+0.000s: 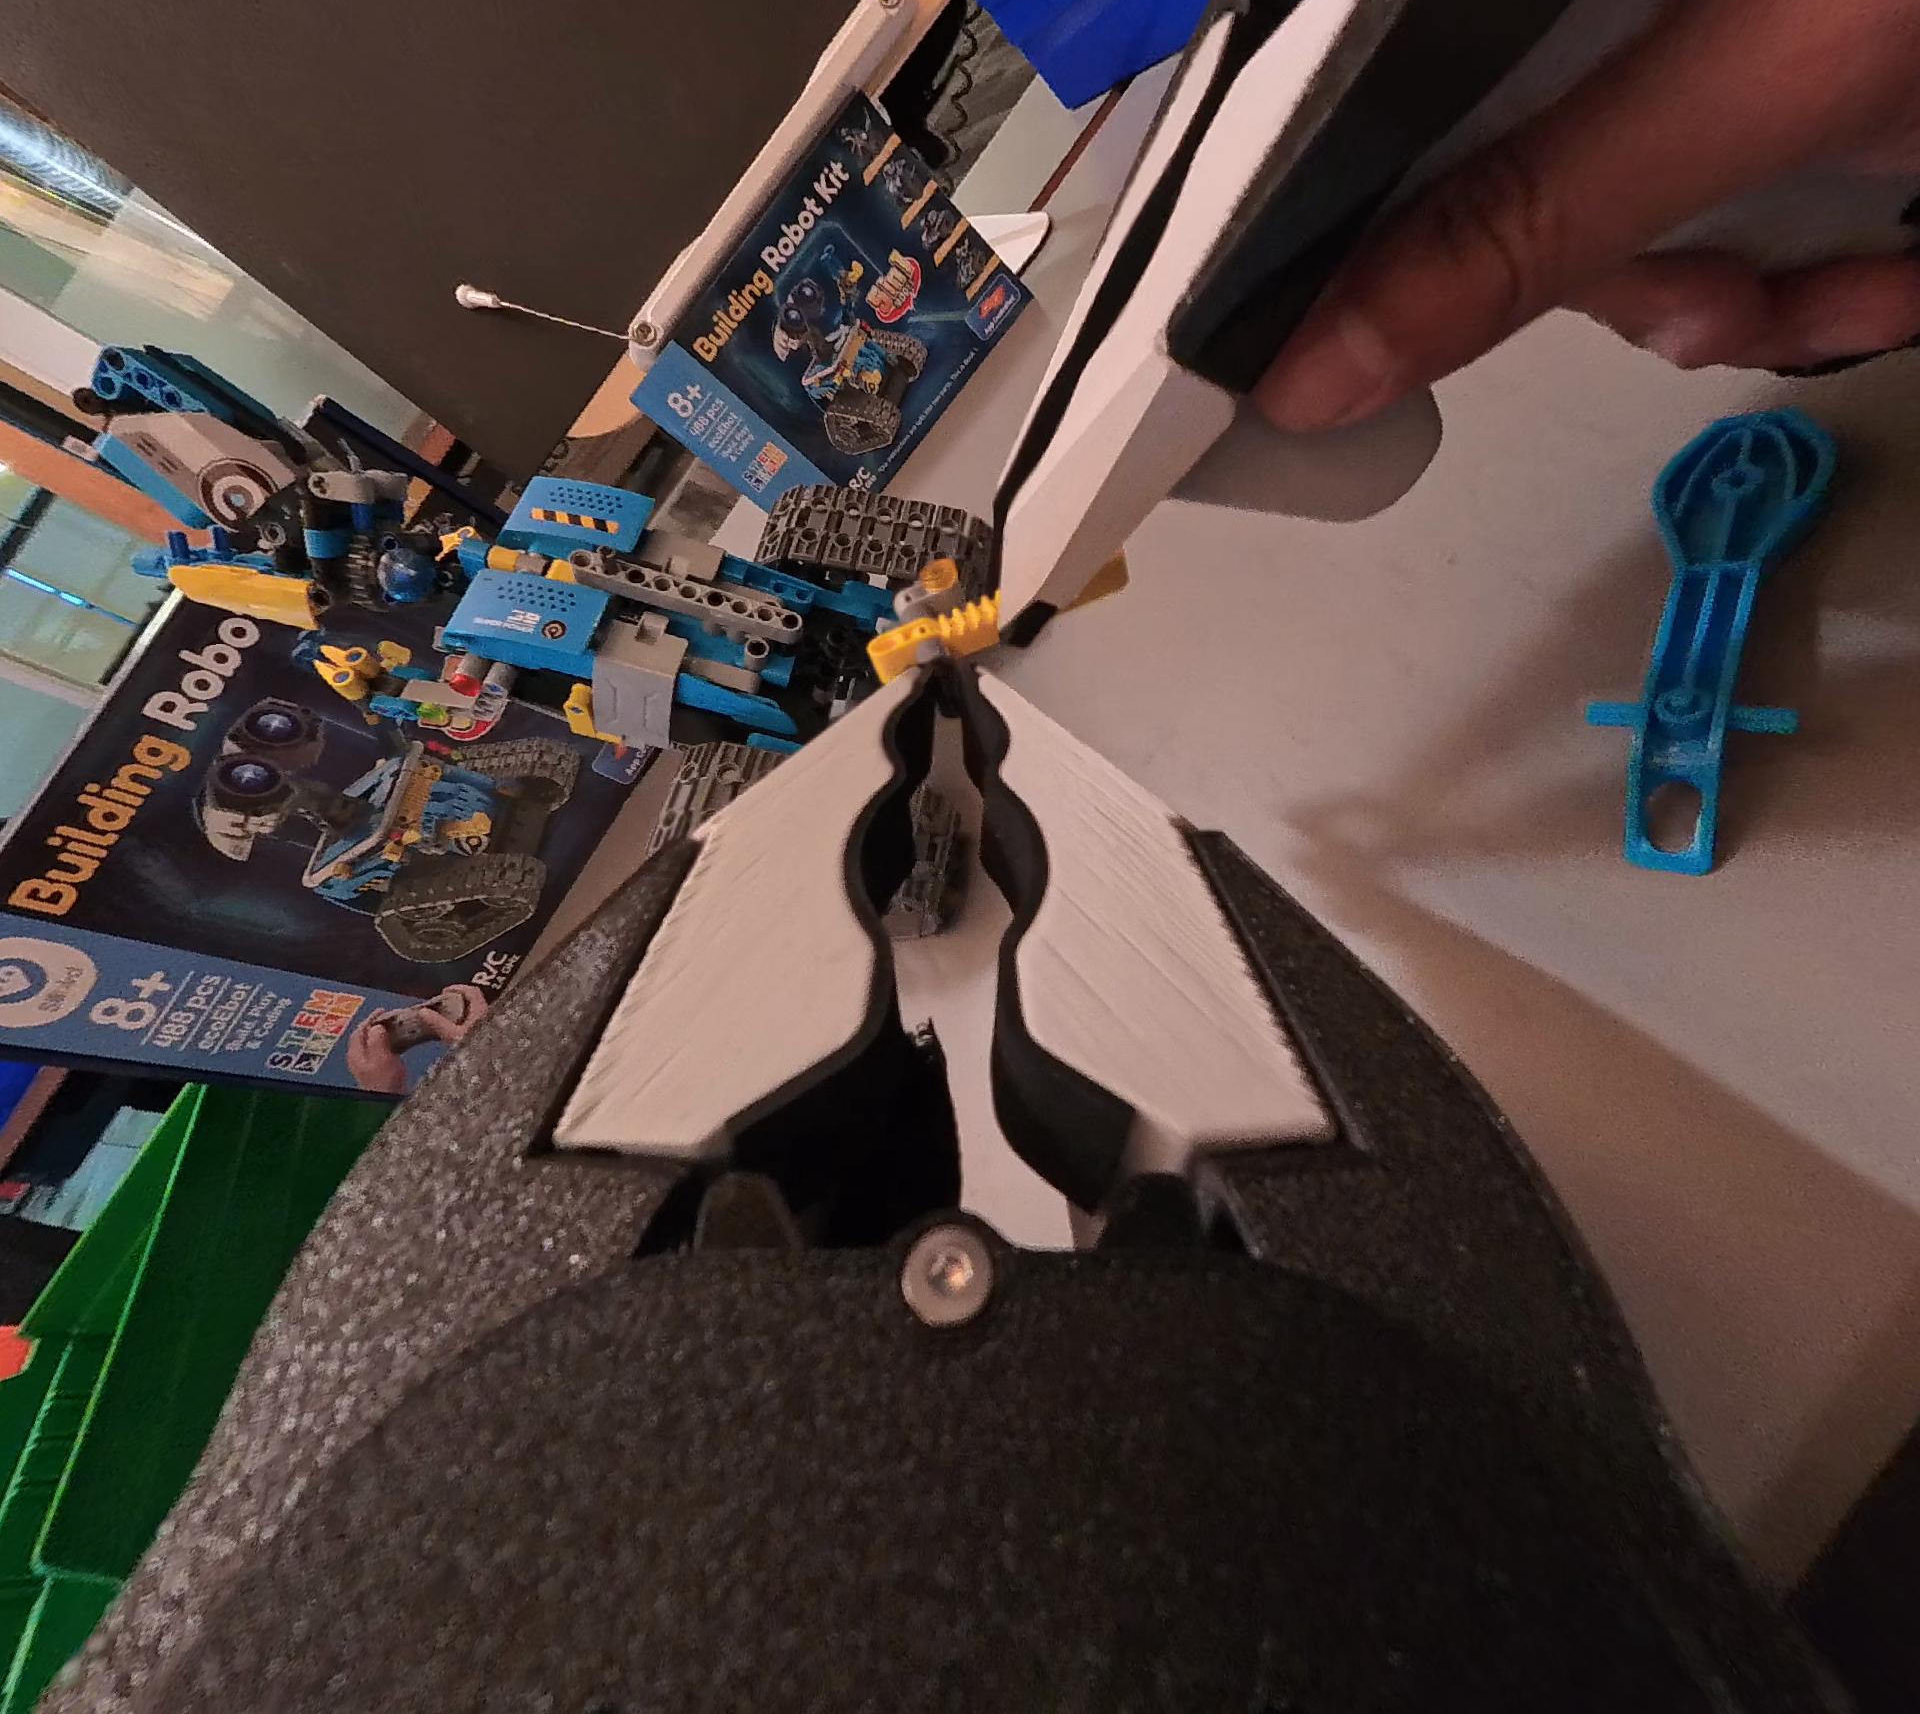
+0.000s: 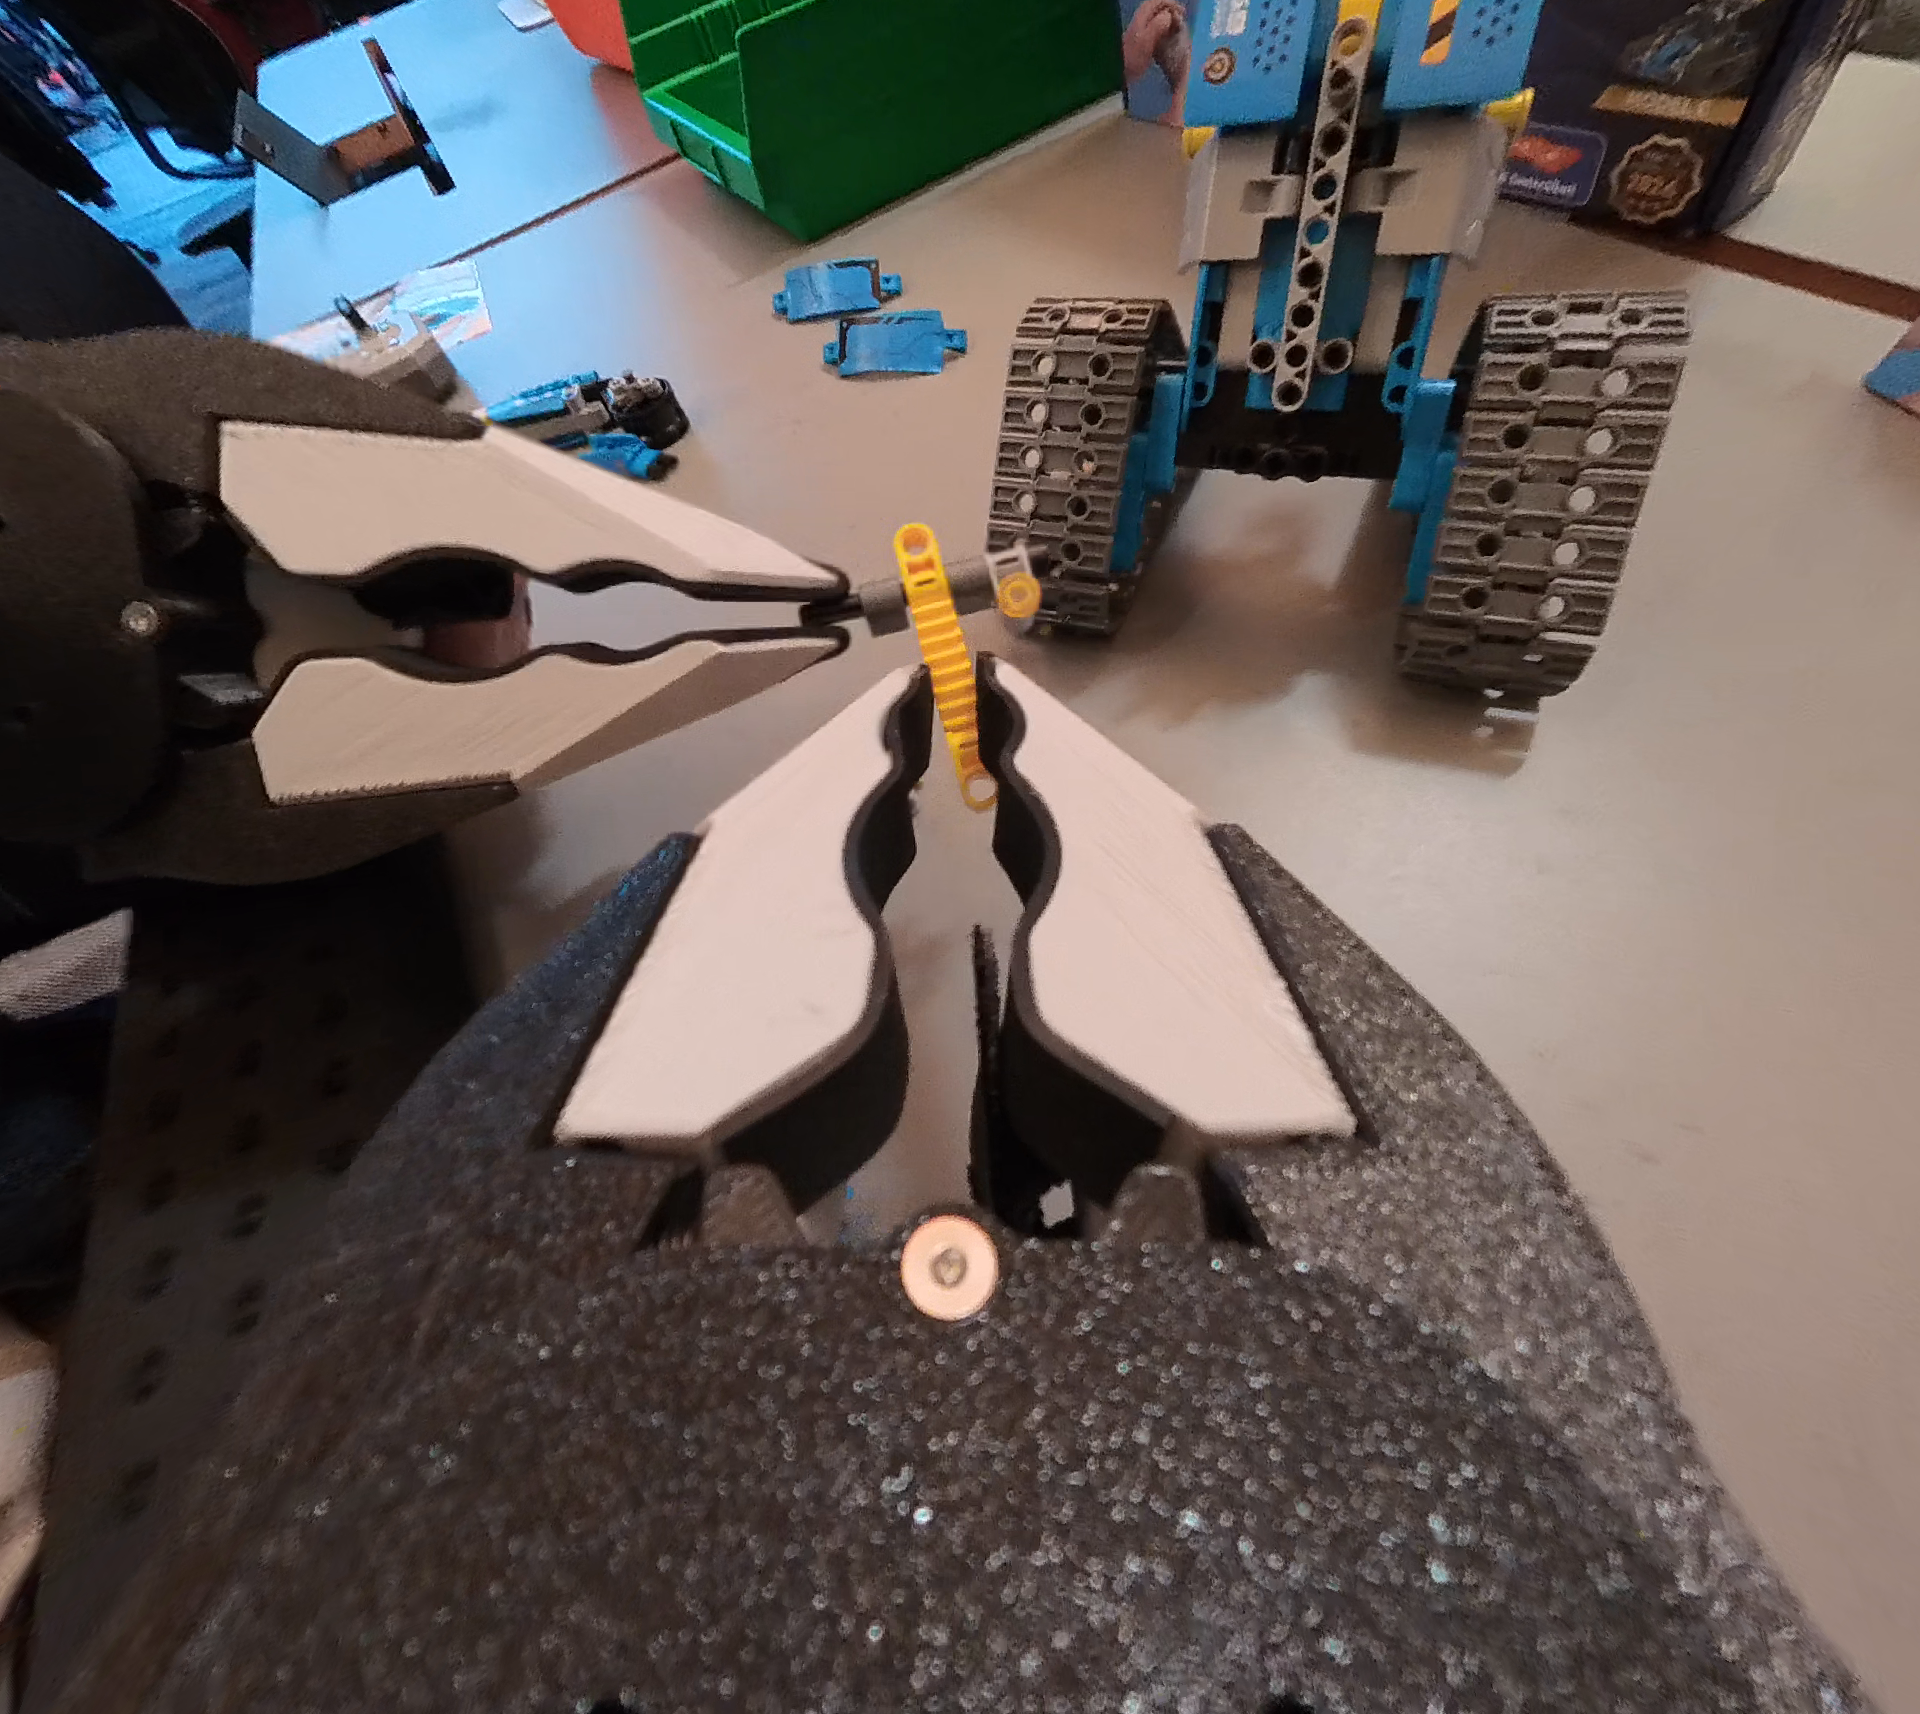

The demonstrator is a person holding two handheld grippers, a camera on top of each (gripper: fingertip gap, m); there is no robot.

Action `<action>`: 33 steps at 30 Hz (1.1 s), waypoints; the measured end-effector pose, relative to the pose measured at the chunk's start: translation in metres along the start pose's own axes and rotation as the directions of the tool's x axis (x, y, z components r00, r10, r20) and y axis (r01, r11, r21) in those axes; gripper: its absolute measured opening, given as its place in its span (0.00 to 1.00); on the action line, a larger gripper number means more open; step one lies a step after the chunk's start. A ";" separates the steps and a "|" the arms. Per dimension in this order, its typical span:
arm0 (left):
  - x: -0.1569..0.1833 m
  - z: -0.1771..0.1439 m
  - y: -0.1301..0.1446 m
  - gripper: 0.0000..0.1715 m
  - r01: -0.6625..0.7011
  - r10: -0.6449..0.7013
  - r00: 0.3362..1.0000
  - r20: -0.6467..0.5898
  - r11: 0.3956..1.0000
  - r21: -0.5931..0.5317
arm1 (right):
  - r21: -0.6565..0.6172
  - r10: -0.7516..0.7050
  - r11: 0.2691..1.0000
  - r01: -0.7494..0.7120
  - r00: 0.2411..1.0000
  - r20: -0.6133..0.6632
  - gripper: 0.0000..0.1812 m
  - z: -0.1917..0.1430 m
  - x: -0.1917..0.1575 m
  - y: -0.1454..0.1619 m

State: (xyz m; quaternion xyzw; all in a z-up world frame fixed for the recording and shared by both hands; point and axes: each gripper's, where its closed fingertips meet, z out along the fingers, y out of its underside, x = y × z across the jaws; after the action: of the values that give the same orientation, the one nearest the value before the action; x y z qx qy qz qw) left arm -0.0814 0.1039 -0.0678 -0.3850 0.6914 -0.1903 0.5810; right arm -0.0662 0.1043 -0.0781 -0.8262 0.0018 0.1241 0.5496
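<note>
Midair, right tongs (image 2: 954,677) clench the yellow toothed strip (image 2: 943,646); left tongs (image 2: 836,610) clench its grey axle (image 2: 888,604).

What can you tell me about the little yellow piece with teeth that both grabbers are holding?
The yellow toothed piece is a slim plastic gear rack with a ridged side and a round hole at each end. It stands almost upright above the table, off its surface. The right gripper has its jaws shut on the lower half. A grey pin runs crosswise through the top, and the left gripper pinches that pin's end. A clear yellow stud sits on the pin's far end.
</note>
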 end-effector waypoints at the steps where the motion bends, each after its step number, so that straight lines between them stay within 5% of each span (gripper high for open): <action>1: 0.001 0.000 0.000 0.02 -0.006 0.006 1.000 0.001 1.000 0.001 | -0.002 0.003 1.000 -0.003 1.000 0.008 0.03 0.000 0.000 0.001; 4: 0.001 0.000 0.000 0.02 0.013 -0.013 1.000 -0.008 1.000 0.007 | -0.012 -0.072 0.997 0.072 0.997 -0.029 0.03 -0.002 -0.001 0.001; 9: 0.007 0.006 0.008 0.02 0.044 -0.045 0.998 -0.041 0.999 -0.012 | -0.030 0.026 0.999 -0.025 0.999 0.036 0.03 -0.001 0.001 0.008; 13: 0.010 0.012 0.021 0.13 0.131 -0.139 0.986 -0.090 0.988 -0.085 | -0.026 0.014 1.000 -0.013 0.999 0.037 0.03 0.000 -0.003 0.006; 23: 0.007 0.015 0.022 0.04 0.394 -0.410 0.898 -0.163 0.911 -0.118 | -0.072 -0.023 0.997 0.025 1.000 0.018 0.03 0.009 -0.004 0.015; 33: 0.003 0.016 0.025 0.03 0.270 -0.283 0.952 -0.118 0.956 -0.114 | -0.048 0.008 0.999 -0.006 0.999 0.041 0.04 0.015 -0.007 0.015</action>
State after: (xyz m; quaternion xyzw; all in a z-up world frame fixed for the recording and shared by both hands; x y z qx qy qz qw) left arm -0.0743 0.1198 -0.0916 -0.4921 0.6761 -0.2617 0.4819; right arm -0.0777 0.1111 -0.0954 -0.8363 -0.0096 0.1427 0.5292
